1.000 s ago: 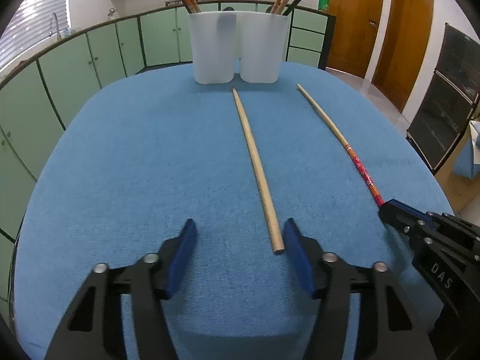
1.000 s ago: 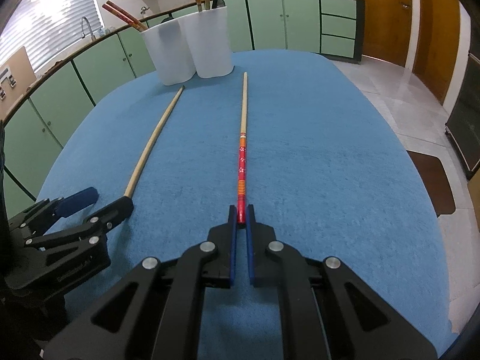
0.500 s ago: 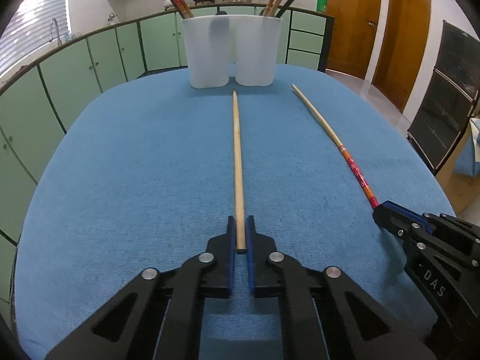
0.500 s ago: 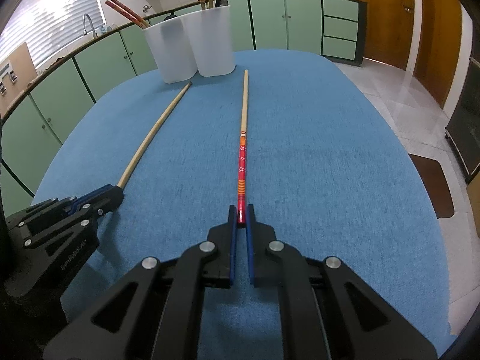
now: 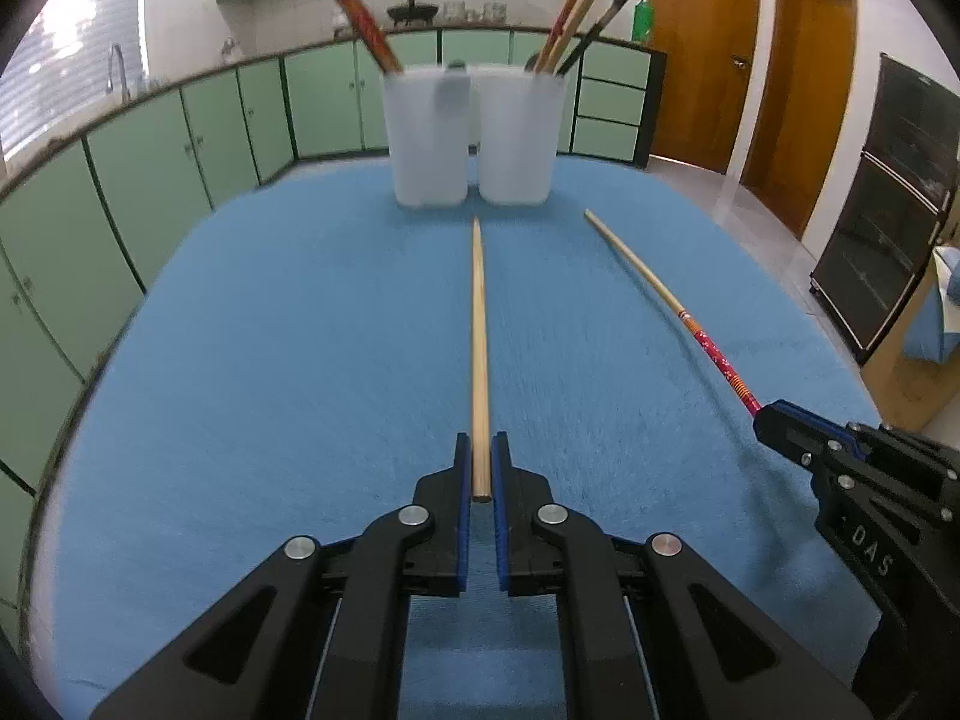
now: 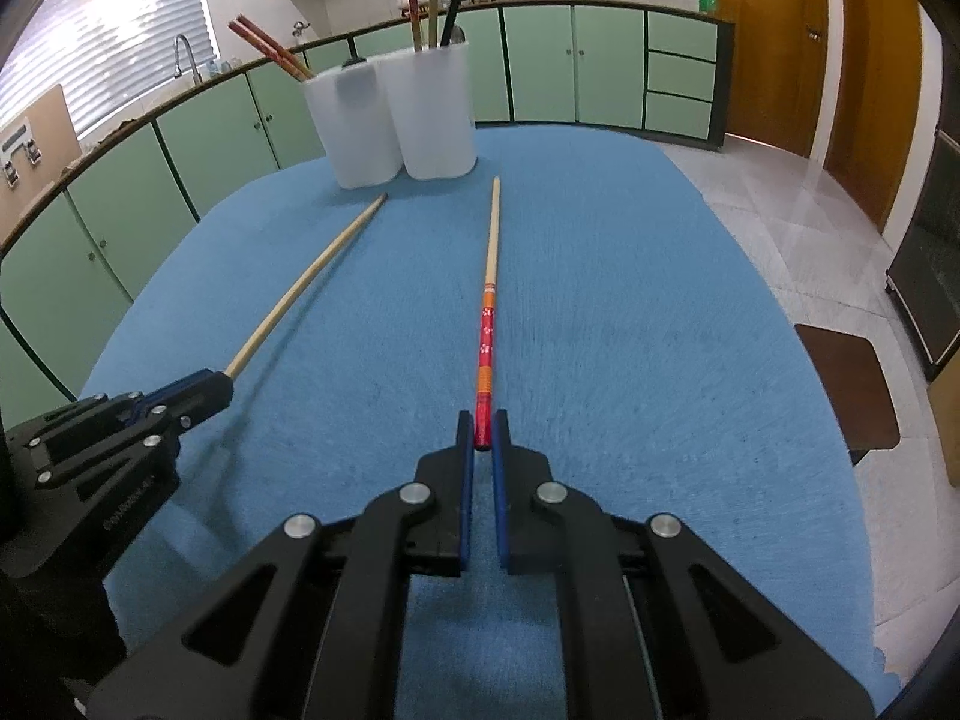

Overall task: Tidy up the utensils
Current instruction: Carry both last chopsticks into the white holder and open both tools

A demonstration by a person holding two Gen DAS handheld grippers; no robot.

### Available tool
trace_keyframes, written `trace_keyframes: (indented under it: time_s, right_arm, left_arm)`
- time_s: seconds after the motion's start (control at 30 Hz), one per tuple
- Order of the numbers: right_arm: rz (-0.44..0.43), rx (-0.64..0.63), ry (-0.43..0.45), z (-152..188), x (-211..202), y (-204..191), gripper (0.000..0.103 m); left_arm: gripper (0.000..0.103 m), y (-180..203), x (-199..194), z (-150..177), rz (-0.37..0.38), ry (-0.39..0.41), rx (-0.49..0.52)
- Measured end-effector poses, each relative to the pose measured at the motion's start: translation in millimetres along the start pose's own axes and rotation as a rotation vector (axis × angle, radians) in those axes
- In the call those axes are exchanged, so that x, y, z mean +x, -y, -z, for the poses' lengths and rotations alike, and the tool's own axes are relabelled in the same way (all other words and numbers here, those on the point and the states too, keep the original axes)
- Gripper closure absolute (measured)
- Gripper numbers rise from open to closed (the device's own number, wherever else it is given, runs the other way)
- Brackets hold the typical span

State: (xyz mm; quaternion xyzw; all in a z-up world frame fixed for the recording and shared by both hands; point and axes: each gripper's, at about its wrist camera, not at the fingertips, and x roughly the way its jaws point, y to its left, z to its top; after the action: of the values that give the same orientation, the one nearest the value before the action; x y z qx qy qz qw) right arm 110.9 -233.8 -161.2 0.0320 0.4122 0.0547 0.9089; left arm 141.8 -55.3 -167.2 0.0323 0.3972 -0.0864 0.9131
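My left gripper (image 5: 480, 468) is shut on the thick end of a plain wooden chopstick (image 5: 478, 336), which points at two white cups (image 5: 474, 138) at the table's far side. My right gripper (image 6: 482, 438) is shut on the red patterned end of a second chopstick (image 6: 487, 312). Both chopsticks appear lifted a little above the blue tablecloth (image 5: 270, 360). The left cup (image 6: 351, 120) holds red chopsticks; the right cup (image 6: 435, 111) holds several mixed chopsticks. Each gripper shows in the other's view: the right one (image 5: 774, 417), the left one (image 6: 210, 390).
Green cabinets (image 5: 180, 138) curve behind the table. Wooden doors (image 5: 702, 54) and a dark oven unit (image 5: 888, 204) stand to the right. A brown floor mat (image 6: 846, 384) lies beside the table's right edge.
My left gripper closed on the wooden chopstick, which now lines up straight ahead. Both grippers with their chopsticks have risen a little and the cups look closer.
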Motion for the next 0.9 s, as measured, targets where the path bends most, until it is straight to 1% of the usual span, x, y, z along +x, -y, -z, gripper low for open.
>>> trace_keyframes:
  time_s: [0.17, 0.57, 0.8, 0.9]
  right_arm:
    - [0.000, -0.017, 0.053, -13, -21, -3, 0.098]
    - [-0.024, -0.043, 0.184, -59, -73, -1, 0.098]
    - [-0.082, -0.038, 0.237, -93, -97, -1, 0.098]
    - [-0.112, -0.045, 0.255, -109, -106, -4, 0.098]
  left_arm:
    - [0.097, -4, -25, -11, -0.012, 0.064, 0.015]
    - [0.097, -22, -79, -53, 0.003, 0.226, -0.013]
    - [0.097, -31, -107, -80, 0.024, 0.313, -0.008]
    - [0.097, -36, -113, -90, 0.045, 0.332, -0.002]
